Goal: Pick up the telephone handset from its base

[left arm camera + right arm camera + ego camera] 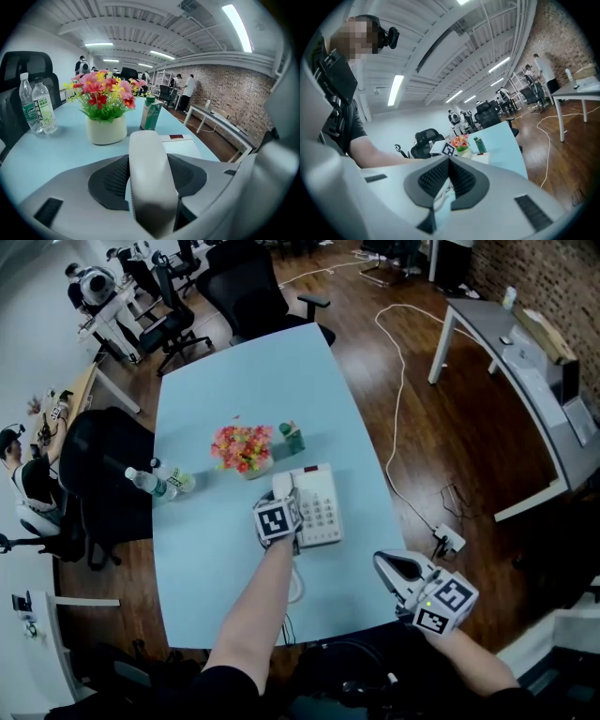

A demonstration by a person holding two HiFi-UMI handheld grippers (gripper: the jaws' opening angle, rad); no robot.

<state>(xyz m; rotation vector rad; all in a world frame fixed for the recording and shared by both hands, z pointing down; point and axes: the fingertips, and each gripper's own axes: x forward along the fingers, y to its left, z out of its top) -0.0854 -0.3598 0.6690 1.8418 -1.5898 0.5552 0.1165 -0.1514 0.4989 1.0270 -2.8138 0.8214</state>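
A white telephone base [321, 507] sits on the pale blue table [253, 381], with its handset [281, 486] lying along the left side. My left gripper [284, 496] reaches down over the handset. In the left gripper view the handset [147, 154] fills the gap between both dark pads, which press on its sides, and the base [185, 145] shows just behind it. My right gripper [389, 568] hangs off the table's near right corner, apart from the phone. Its pads [440, 176] meet at the tip with nothing held.
A pot of pink and yellow flowers [242, 448] and a green carton [292, 438] stand just behind the phone. Two water bottles [155, 482] lie at the left edge. The phone's coiled cord [296, 585] trails toward the near edge. Black office chairs [94, 465] stand left.
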